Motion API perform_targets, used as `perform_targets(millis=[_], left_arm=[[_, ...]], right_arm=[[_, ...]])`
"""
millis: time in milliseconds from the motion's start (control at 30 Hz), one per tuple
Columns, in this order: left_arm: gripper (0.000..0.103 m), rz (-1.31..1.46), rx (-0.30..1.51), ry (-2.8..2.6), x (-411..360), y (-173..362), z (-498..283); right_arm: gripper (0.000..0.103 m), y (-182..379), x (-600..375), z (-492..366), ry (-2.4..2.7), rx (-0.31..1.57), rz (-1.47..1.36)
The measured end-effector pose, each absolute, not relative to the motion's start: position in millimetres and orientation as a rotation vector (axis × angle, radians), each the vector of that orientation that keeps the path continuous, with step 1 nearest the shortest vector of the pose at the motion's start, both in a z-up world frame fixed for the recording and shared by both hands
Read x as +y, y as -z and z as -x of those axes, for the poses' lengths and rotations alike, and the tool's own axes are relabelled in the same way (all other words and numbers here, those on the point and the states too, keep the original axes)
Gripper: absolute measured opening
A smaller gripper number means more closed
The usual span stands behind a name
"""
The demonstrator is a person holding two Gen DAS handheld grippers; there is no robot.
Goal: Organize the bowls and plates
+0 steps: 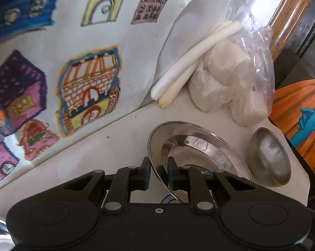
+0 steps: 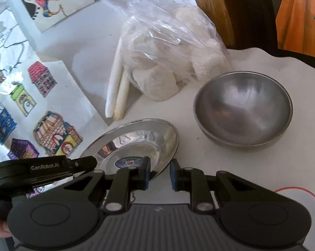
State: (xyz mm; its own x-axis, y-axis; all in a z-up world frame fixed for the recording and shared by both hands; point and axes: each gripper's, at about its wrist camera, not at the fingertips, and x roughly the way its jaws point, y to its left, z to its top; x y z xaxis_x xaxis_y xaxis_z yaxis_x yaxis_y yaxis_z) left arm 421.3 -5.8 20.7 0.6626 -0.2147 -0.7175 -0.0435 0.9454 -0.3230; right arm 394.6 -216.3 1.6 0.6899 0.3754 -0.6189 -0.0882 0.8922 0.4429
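Observation:
A shiny steel plate (image 1: 201,148) is tilted up off the white table, its near rim between the fingers of my left gripper (image 1: 158,172), which is shut on it. The same plate (image 2: 136,140) shows in the right wrist view, with the left gripper (image 2: 82,164) holding its left rim. A steel bowl (image 2: 243,110) stands upright on the table to the plate's right; it also shows in the left wrist view (image 1: 270,156). My right gripper (image 2: 160,173) is open and empty, its fingers straddling the plate's near right rim without closing on it.
A clear plastic bag of white lumps (image 2: 168,52) and two white stalks (image 2: 117,87) lie behind the plate and bowl. Coloured house drawings (image 1: 90,90) on paper cover the table's left side. A wooden post (image 2: 212,10) and an orange picture (image 1: 302,121) stand at the right.

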Motion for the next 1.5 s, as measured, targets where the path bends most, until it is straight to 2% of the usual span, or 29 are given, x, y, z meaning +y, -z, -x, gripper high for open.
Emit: perform_targets(millis=[833,1500], left_arm=[[0.017,0.324,0.758,0.072,28,-67,-338],[0.018,0.317,0.731,0.015,86,-67,-274]], right_arm=[[0.023,-42,-192,-329,-0.354,0.705,-0.382],[0.023,-46,-139,-284,-0.485,0.710,-0.332]])
